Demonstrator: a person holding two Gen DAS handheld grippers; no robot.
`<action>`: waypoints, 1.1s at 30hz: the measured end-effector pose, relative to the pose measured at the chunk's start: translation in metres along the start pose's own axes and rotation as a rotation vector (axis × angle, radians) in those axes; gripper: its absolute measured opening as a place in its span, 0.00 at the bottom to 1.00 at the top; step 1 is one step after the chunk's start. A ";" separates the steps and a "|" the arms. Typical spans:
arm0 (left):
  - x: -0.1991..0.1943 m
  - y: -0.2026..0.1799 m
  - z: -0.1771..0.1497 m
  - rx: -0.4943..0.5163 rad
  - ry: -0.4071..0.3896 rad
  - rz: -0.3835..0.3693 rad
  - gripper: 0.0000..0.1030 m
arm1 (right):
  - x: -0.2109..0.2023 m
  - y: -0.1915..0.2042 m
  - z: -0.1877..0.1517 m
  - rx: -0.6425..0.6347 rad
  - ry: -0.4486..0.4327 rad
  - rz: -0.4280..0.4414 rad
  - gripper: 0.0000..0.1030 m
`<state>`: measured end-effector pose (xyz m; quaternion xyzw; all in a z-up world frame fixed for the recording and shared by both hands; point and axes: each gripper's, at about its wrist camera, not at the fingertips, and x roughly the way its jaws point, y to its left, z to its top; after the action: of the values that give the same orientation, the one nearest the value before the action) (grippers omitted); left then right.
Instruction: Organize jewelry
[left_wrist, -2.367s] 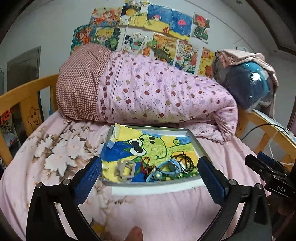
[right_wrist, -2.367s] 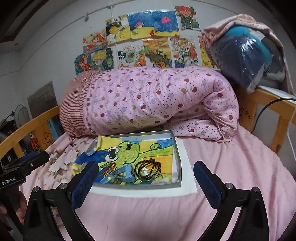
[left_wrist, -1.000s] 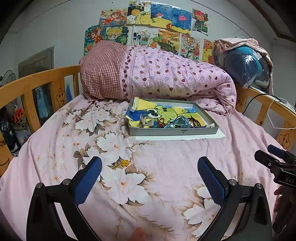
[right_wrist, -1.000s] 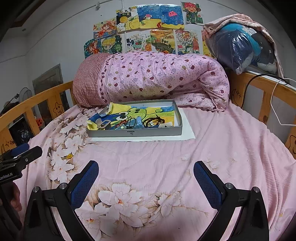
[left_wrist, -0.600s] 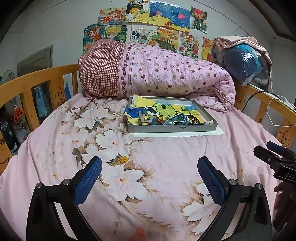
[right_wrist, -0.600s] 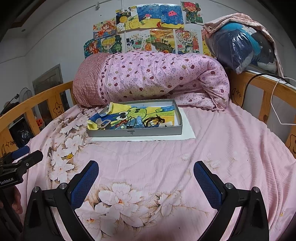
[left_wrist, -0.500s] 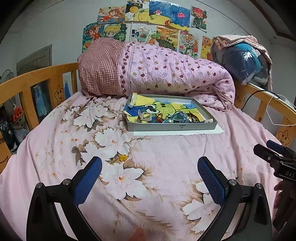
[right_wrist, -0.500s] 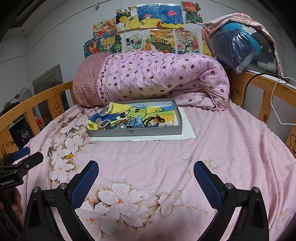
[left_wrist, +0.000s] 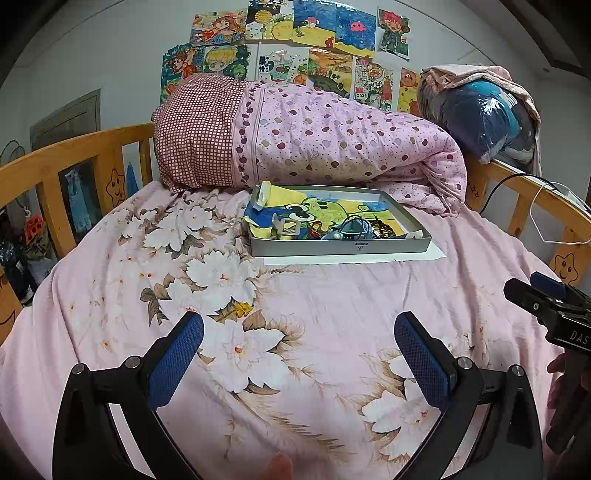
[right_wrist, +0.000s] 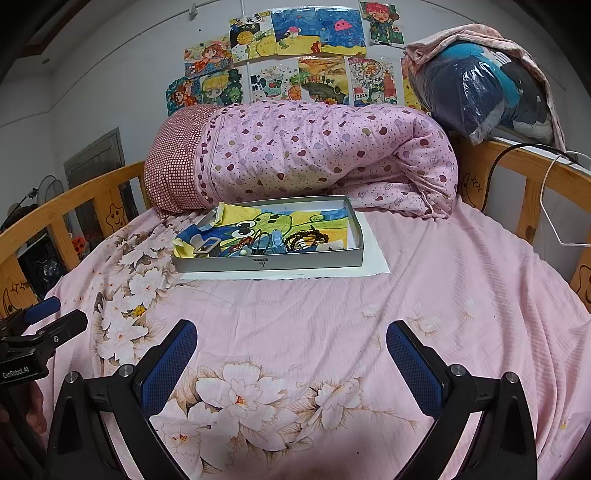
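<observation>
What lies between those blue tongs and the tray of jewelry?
Only bare flowered bedsheet separates the right tongs from the tray, seen in the right wrist view.

right gripper (right_wrist: 291, 354): jaws wide apart, empty, over pink bedsheet (right_wrist: 443, 295) | grey tray (right_wrist: 269, 263) of jewelry ahead, near rolled quilt (right_wrist: 314, 155)

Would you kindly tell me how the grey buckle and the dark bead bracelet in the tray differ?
The grey buckle is a flat, pale rectangular frame; the bead bracelet is a dark loop of small round beads. The buckle lies at the left end of the tray, the bracelet nearer its right end. Both rest on the frog drawing.
</observation>
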<state>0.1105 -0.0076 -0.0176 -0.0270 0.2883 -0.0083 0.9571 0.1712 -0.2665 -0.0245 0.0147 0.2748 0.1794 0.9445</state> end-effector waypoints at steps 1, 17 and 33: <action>0.000 0.000 0.000 0.000 0.001 0.000 0.98 | 0.000 0.000 0.001 0.000 0.000 0.000 1.00; -0.001 -0.005 -0.003 0.014 0.007 -0.008 0.98 | 0.001 0.000 -0.001 0.003 0.004 0.000 1.00; 0.001 -0.007 -0.008 0.036 0.038 -0.017 0.98 | 0.003 0.003 -0.006 0.007 0.013 -0.001 1.00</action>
<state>0.1071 -0.0149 -0.0242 -0.0119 0.3058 -0.0221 0.9518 0.1695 -0.2630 -0.0313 0.0166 0.2814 0.1780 0.9428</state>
